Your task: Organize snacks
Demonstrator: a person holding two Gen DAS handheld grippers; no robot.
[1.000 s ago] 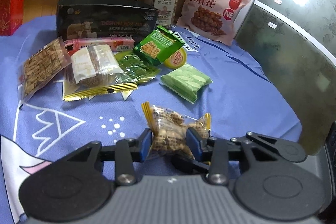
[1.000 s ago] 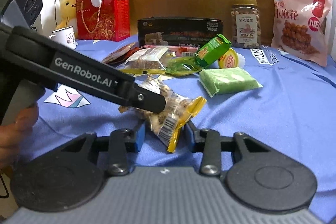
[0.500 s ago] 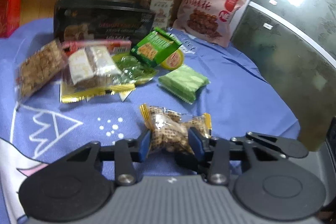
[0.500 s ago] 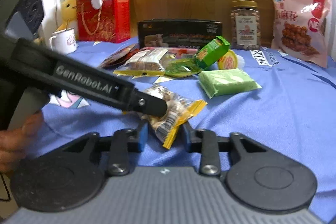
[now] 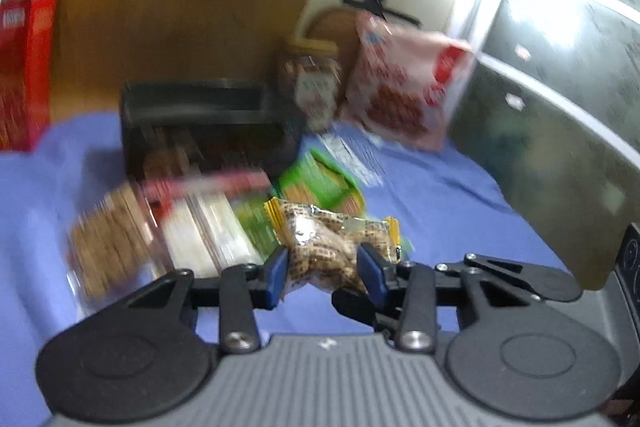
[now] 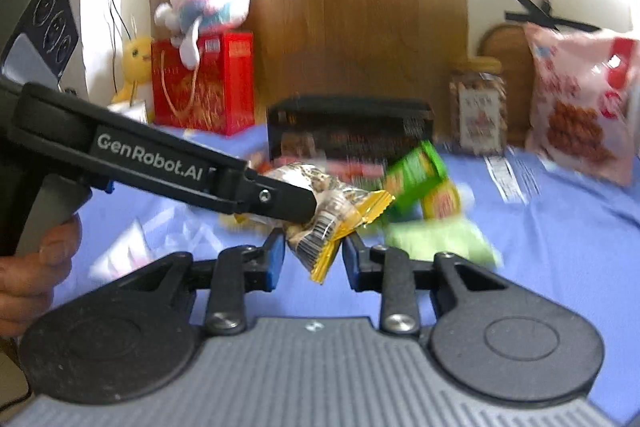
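A clear snack packet with yellow crimped ends is gripped by both grippers and held above the blue cloth. My left gripper is shut on its middle. In the right wrist view the left gripper reaches in from the left, and my right gripper is shut on the packet's lower end. Behind lie a pile of snack packs, a green box and a pale green pack. A black box stands at the back. The view is blurred.
A nut jar and a big pink snack bag stand at the back right. A red gift box with a plush toy is at the back left. A glass panel borders the table on the right.
Both grippers have lifted the packet off the cloth and carried it up and toward the pile at the back. Both views now tilt upward and are motion-blurred.
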